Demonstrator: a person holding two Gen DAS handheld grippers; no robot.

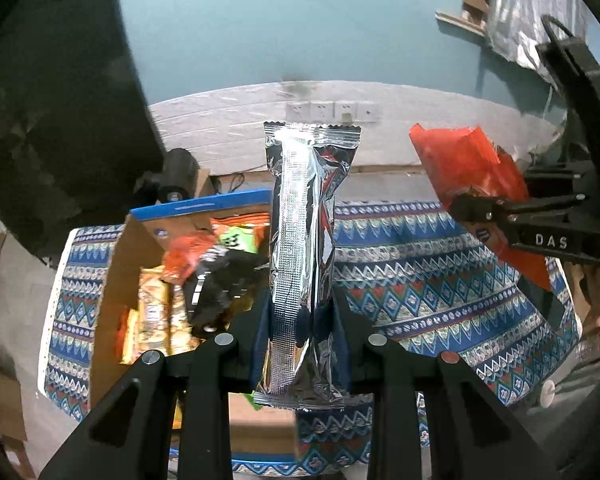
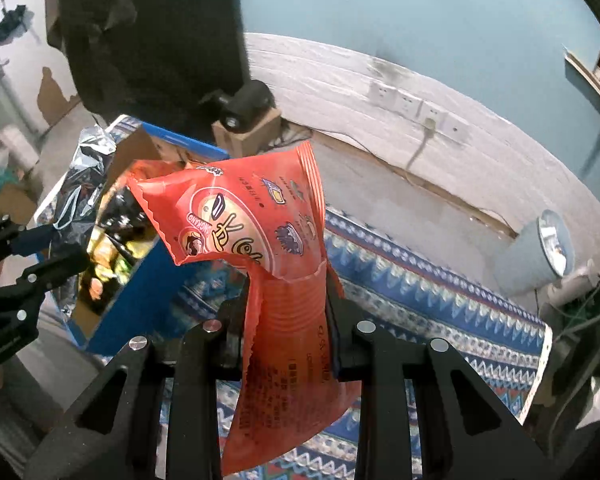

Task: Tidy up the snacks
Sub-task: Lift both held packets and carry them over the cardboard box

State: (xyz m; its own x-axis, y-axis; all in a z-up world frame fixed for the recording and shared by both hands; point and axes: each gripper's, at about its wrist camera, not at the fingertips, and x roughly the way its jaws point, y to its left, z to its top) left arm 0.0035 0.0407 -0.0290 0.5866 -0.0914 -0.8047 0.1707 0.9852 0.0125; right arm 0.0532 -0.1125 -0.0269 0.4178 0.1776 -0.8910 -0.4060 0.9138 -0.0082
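The left tool [image 1: 300, 320] was clamped on a silver packet [image 1: 304, 240], which stood upright between its fingers above the patterned cloth [image 1: 420, 280] on the table. The right tool [image 2: 290, 312] was clamped on a red snack bag [image 2: 260, 240], its top bent over to the left. Beyond, to the left, an open cardboard box [image 1: 116, 280] held more snacks [image 1: 204, 276]. A row of wall sockets [image 1: 332, 111] sat farther back.

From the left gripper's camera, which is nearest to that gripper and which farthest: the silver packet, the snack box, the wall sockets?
1. Silver packet: clamped in the left gripper.
2. Snack box: just beyond, on the left.
3. Wall sockets: farthest, on the back wall.
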